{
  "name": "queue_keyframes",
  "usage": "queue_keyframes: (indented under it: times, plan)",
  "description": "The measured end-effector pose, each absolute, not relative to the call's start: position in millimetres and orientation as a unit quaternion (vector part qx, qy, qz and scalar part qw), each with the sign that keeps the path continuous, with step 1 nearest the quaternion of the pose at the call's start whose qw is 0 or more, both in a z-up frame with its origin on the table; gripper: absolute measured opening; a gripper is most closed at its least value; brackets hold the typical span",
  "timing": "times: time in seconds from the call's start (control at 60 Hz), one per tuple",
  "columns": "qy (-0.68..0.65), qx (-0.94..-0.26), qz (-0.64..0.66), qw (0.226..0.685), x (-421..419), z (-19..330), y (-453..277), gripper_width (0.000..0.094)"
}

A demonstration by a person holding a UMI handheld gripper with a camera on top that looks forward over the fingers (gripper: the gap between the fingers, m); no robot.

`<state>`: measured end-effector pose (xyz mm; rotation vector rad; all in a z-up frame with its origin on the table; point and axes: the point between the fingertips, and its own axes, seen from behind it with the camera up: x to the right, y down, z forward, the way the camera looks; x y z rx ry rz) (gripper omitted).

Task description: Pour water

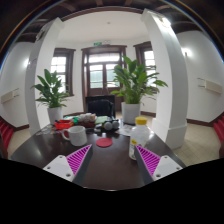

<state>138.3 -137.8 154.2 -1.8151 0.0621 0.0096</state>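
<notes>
My gripper [108,166] is open and empty, low over a dark round table [105,160]. Its magenta pads [68,163] stand wide apart with bare tabletop between them. A white bottle with a pale yellow cap [139,138] stands upright just beyond the right finger. A pink mug [76,133] stands beyond the left finger. A flat red coaster [104,142] lies between the two, further ahead. A dark kettle-like object [110,127] sits behind the coaster.
A red bowl [63,125] and other small items crowd the table's far side. Two potted plants [131,85] [51,92] stand behind the table, before windows and a door. White pillars rise at left and right.
</notes>
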Motion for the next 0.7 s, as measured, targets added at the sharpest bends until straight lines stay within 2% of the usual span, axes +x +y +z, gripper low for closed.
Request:
queue_keyframes:
  times: [0.333, 0.467, 0.55, 0.617, 0.65, 0.7]
  plan:
    - [0.036, -0.772, -0.040, 0.634, 270.2, 99.8, -58.0, 0.0850]
    - [0.025, -0.777, -0.038, 0.628, 286.2, 88.7, -27.4, 0.0840]
    - [0.023, -0.777, -0.038, 0.628, 286.7, 85.7, -14.2, 0.0798]
    - [0.026, -0.778, -0.031, 0.627, 284.4, 80.6, -6.2, 0.0688]
    - [0.027, -0.778, -0.025, 0.627, 282.2, 77.7, -2.4, 0.0602]
    - [0.026, -0.773, -0.025, 0.633, 281.6, 77.7, 2.5, 0.0586]
